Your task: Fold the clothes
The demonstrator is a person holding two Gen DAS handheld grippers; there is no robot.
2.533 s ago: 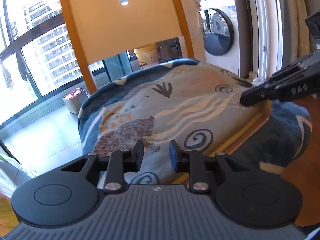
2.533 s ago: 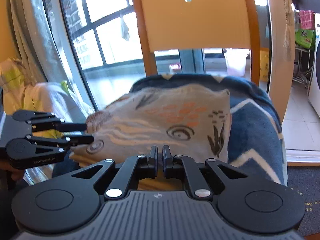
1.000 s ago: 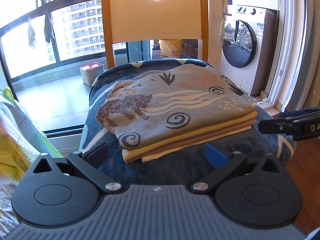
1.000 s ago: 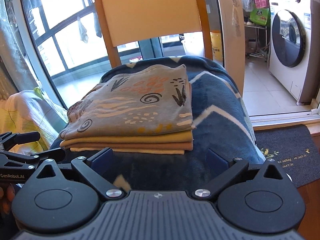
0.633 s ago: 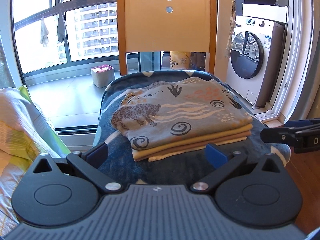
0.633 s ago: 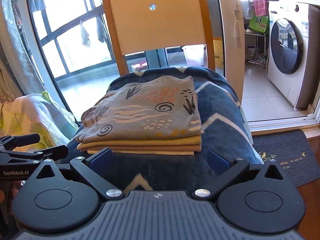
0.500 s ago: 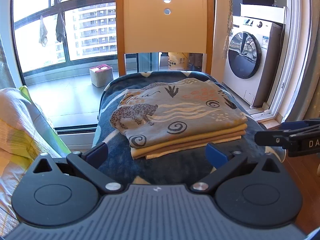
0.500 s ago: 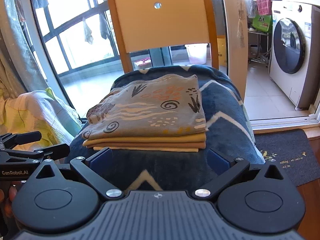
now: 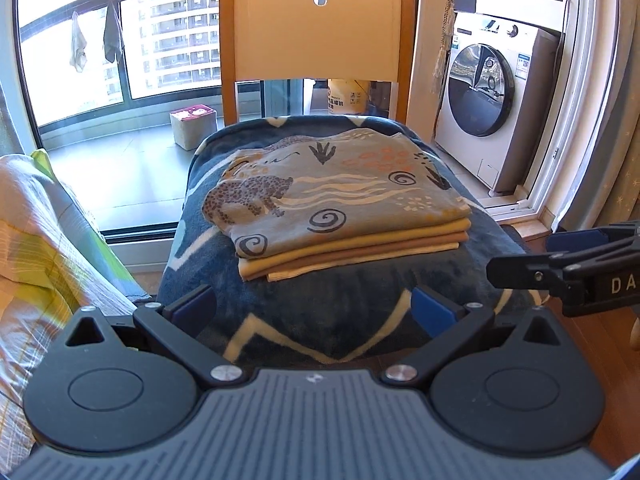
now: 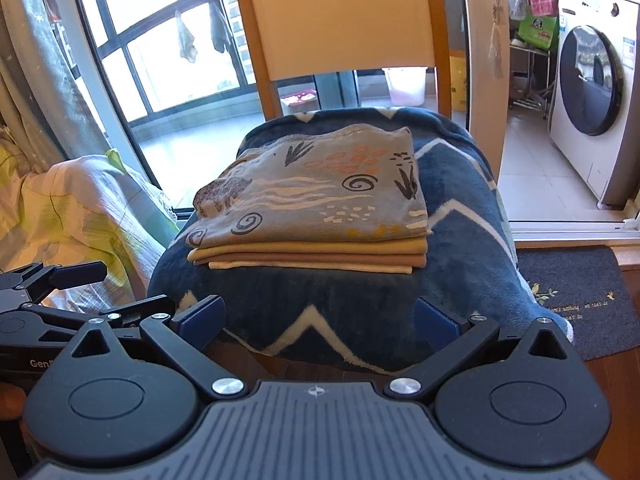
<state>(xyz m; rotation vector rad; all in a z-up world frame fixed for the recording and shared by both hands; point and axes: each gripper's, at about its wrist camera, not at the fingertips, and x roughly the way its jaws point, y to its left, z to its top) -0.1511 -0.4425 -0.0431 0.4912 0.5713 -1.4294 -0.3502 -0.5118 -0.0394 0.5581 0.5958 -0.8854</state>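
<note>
A neat stack of folded clothes (image 9: 344, 204) (image 10: 312, 204) lies on a chair seat covered by a dark blue blanket (image 9: 320, 312) (image 10: 460, 208). The top piece is grey with a leopard and swirl print, over mustard and tan layers. My left gripper (image 9: 314, 310) is open, held back from the seat's front edge, nothing between its blue pads. My right gripper (image 10: 318, 316) is open too, pulled back in front of the chair and empty. Each gripper shows at the edge of the other's view.
The wooden chair back (image 9: 316, 20) rises behind the stack. A yellow-green checked bedding pile (image 9: 44, 248) (image 10: 76, 216) lies left of the chair. A washing machine (image 9: 488, 120) stands at the right, a dark doormat (image 10: 580, 296) on the floor, and large windows behind.
Both grippers were shut on or near the top garment, then opened and drew back from the chair. The stack now lies alone on the seat, farther off.
</note>
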